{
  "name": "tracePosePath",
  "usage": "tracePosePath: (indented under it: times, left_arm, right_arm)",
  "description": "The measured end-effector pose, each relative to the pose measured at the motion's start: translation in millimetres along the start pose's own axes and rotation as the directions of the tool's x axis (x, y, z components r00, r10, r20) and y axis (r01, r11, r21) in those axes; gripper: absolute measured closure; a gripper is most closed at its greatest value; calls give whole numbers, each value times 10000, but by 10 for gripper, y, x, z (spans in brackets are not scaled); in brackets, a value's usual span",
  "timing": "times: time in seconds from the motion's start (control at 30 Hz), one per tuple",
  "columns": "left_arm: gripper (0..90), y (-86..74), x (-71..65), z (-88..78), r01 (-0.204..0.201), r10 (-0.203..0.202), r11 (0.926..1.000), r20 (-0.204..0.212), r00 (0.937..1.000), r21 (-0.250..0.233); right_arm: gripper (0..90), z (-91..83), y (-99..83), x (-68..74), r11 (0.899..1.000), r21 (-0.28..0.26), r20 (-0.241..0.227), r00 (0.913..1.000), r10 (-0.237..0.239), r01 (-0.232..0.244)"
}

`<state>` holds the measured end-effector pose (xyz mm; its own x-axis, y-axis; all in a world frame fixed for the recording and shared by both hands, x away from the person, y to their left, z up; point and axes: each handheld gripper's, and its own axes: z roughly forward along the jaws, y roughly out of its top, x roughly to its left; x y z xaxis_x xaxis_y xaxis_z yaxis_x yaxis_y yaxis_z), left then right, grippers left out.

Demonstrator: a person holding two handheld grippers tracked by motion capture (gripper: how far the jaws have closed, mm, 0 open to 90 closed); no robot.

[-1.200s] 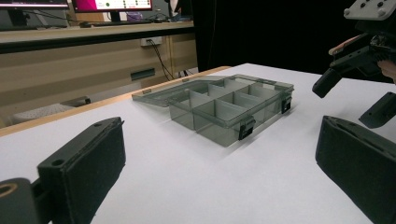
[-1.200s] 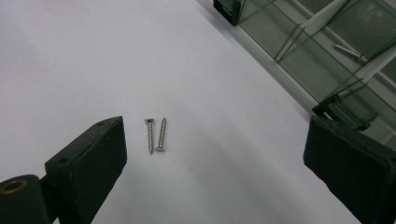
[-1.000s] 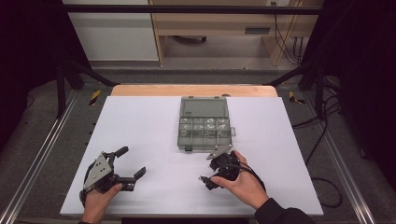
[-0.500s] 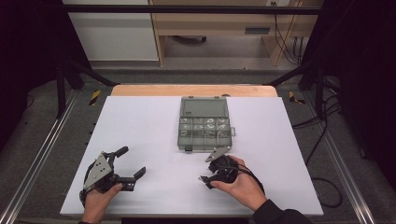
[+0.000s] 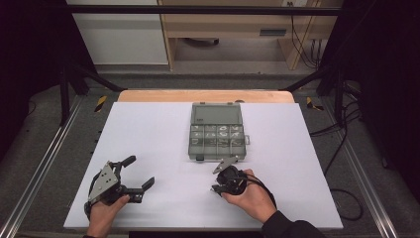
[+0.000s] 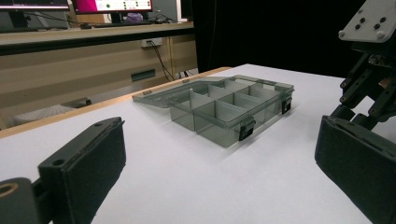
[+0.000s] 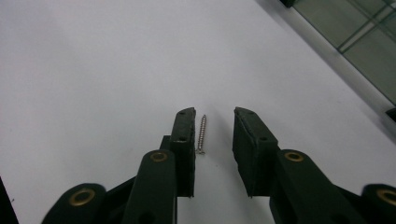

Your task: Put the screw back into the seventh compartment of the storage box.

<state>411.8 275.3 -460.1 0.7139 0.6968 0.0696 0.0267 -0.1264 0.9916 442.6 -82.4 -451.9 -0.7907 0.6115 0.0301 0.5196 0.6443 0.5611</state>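
Black jaws of our right gripper (image 7: 214, 114) stand partly open just above the white table (image 5: 148, 134), with a small silver screw (image 7: 201, 133) lying flat between them, close beside one jaw and not gripped. Our left gripper (image 5: 138, 173) rests near the front edge, spread wide and holding nothing. Farther back, we see the grey compartment box (image 5: 218, 131) at the table's middle, lid open.

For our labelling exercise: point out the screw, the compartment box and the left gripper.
screw (image 7: 202, 134), right gripper view, mid-shaft.
compartment box (image 5: 216, 134), high view, divider grid.
left gripper (image 5: 138, 171), high view, between fingertips.
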Motion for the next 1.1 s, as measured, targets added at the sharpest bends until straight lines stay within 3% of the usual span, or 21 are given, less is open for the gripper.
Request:
tracePosePath:
  times: [0.6, 1.1]
  left_arm:
    - [19, -1, -10, 10, 29, -29, 10000, 61, 10000, -53]
    - [18, -3, -9, 11, 49, -49, 10000, 69, 10000, -55]
  right_arm:
    - [870, 120, 3, -35, 9995, 284, -341, 9993, 152, -142]
    - [877, 17, 14, -104, 9994, 324, -245, 9996, 150, -142]
